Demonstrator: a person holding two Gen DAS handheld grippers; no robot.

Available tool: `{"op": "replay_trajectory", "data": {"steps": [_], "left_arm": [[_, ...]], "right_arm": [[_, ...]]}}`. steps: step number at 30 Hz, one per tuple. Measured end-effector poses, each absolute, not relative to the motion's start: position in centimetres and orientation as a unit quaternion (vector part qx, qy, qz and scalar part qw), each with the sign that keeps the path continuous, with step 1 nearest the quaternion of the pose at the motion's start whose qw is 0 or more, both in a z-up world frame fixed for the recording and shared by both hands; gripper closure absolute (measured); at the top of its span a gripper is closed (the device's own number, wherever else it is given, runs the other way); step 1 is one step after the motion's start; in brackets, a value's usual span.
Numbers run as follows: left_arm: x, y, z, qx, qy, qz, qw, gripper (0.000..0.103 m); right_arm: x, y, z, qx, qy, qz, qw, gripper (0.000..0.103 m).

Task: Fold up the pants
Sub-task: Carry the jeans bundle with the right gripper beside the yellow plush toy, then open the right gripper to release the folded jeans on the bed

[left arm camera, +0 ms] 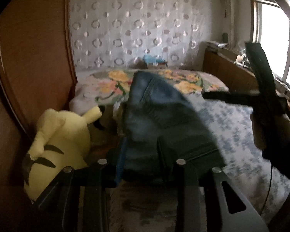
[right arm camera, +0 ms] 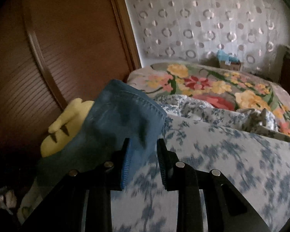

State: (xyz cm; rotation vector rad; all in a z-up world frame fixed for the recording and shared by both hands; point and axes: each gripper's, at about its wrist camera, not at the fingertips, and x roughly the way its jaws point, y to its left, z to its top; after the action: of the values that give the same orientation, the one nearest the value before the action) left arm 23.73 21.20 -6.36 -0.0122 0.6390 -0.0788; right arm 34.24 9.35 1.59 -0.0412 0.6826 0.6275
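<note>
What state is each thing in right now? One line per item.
jeans: bunched and lifted off the bed, not yet a flat fold
left gripper: jaws part open, denim between them
right gripper: jaws narrow, denim edge between them; grip unclear
yellow plush toy: lying on its side against the wooden panel
blue-print sheet: spread over the bed, rumpled near the floral blanket
floral blanket: bunched at the far end

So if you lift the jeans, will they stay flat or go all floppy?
Probably floppy: the jeans already bend and drape over the bed. Likely a bit heavy, since the denim looks thick. Not slippery, I'd guess; the weave looks rough.
</note>
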Motion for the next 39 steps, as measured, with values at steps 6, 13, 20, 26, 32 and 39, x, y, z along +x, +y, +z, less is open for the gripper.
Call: {"op": "replay_trajectory", "data": {"steps": [6,13,20,26,32,39], "left_arm": [[20.9,17.6,-2.7,-0.003,0.282,-0.059,0.958,0.031],[17.8,13.3,0.6,-0.001,0.247,-0.064,0.967,0.016],[15.2,10.4,2.7,-0.013,0.222,-0.065,0.973,0.01],[12.8,7.3,4.0,-0.004,0.206,-0.06,0.977,0.001],[11.3,4.9,4.5,-0.002,0.206,-0.041,0.978,0.001],[9.6,1.9,3.9,-0.012,0.21,-0.052,0.976,0.001]], "right_arm": [[28.3,5.4,3.2,-0.008,0.299,0.307,0.904,0.076],[23.6,1.6,4.5,-0.019,0.268,0.297,0.916,0.076],[19.1,-1.9,5.5,-0.016,0.243,0.281,0.928,0.073],[16.0,-3.5,6.0,-0.015,0.221,0.268,0.938,0.062],[12.6,-5.0,6.2,-0.019,0.203,0.246,0.947,0.053],[9.5,-6.7,6.6,-0.011,0.186,0.208,0.96,0.045]]}}
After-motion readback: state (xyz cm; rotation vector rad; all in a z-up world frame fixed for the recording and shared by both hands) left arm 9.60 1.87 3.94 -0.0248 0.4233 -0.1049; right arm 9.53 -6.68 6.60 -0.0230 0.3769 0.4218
